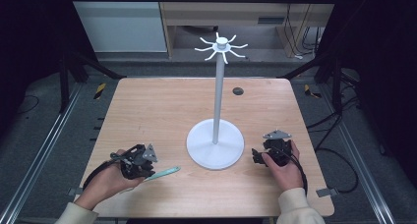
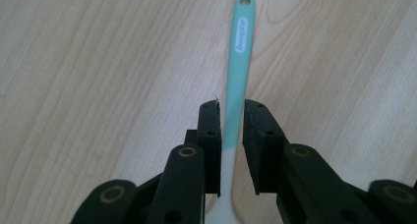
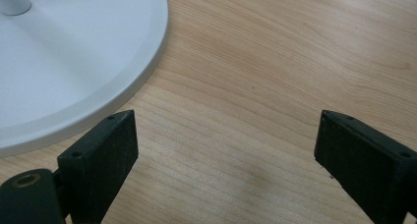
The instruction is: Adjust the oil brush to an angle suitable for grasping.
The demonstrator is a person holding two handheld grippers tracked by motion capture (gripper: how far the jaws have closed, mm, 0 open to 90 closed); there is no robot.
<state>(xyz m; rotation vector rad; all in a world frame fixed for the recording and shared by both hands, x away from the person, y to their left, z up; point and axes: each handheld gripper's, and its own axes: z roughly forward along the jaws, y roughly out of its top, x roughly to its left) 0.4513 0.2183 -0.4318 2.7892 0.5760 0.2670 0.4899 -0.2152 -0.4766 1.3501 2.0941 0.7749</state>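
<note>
Black and matte, the left gripper (image 2: 231,121) closes its two blocky jaws on the slim handle of a mint-green silicone spatula (image 2: 237,71), seen at close range in the left gripper view. Each jaw is a flat-faced slab carried on rounded links with brass-coloured pivots. The spatula's handle runs straight out from between the jaws, smooth and softly glossy, fading to white towards the camera and ending at the far tip in a small round hanging hole, with a white oval label just below it (the lettering is too small to read). From the high view, the left gripper (image 1: 136,161) sits in the person's left hand (image 1: 110,181) near the table's front-left, and the spatula (image 1: 162,173) lies low across the table, its end pointing towards the middle.

Across the table, the right gripper (image 1: 271,153) rests in the person's right hand (image 1: 284,171), its jaws spread wide apart with nothing between them; in the right gripper view (image 3: 226,145) bare wood shows in the gap. Just beside its left jaw curves the smooth, stepped rim of a white round base (image 3: 98,81), belonging to a tall white hook stand (image 1: 216,101) crowned with curled prongs. Pale wood with fine grain, the table (image 1: 147,111) has rounded corners.
</note>
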